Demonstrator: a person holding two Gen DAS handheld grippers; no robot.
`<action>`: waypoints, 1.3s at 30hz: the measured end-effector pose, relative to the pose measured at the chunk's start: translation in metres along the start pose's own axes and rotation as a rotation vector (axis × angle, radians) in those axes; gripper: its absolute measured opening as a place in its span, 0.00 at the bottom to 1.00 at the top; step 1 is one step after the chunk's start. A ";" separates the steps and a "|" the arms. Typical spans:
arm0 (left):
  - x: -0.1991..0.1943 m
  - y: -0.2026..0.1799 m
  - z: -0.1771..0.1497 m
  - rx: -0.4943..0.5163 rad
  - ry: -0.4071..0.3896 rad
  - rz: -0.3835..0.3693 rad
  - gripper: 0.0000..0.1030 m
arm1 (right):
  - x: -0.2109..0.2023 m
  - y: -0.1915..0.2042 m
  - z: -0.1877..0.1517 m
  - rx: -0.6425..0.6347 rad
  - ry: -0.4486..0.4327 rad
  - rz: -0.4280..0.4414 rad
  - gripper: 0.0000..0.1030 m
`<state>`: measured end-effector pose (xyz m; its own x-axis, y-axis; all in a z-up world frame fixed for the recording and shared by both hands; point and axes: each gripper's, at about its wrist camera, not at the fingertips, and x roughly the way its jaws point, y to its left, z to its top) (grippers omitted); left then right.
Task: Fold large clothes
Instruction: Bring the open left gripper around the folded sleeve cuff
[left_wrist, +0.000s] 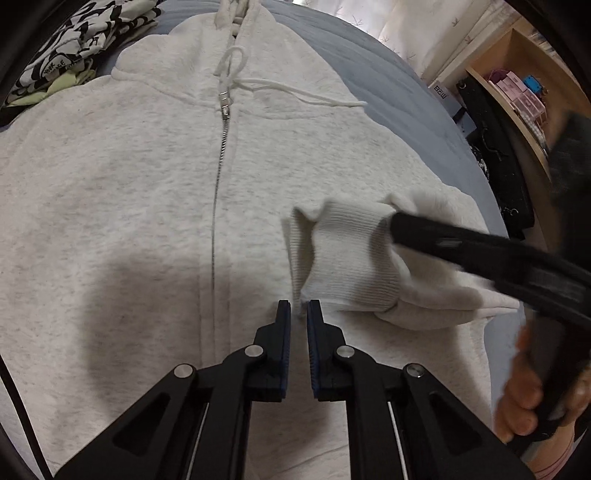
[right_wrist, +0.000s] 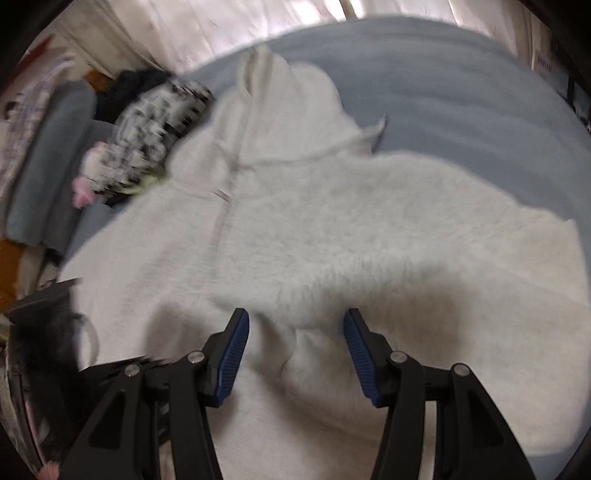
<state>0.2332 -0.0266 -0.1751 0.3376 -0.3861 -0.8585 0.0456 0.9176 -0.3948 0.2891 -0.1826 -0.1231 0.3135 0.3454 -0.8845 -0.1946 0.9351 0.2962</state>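
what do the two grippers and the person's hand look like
Both the left gripper and the right gripper are matte black linkage arms with silver pivot pins and triangular cutouts; their fingers carry ribbed blue pads. The bare right hand shows no glove.

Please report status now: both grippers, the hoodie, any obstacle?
Left gripper nearly shut, empty. Right gripper open over sleeve cuff. Zip hoodie flat, sleeve folded in. No obstacle.

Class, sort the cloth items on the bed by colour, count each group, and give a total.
Light grey: 1, the zip hoodie
Black-and-white patterned: 1, the bundle beside the hood
Blue-grey: 1, the bed cover underneath
Total: 3
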 end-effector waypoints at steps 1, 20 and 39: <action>0.003 0.002 0.000 -0.004 0.007 0.005 0.06 | 0.015 -0.002 0.002 0.017 0.026 -0.022 0.49; -0.006 -0.001 0.039 0.080 0.009 -0.125 0.10 | 0.000 -0.006 -0.037 0.011 -0.072 -0.002 0.49; 0.022 0.003 0.080 -0.052 -0.056 -0.036 0.14 | 0.015 0.012 -0.054 -0.097 -0.142 -0.098 0.49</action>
<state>0.3158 -0.0245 -0.1695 0.3889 -0.4117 -0.8242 0.0101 0.8965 -0.4430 0.2416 -0.1705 -0.1518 0.4621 0.2677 -0.8455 -0.2438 0.9550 0.1691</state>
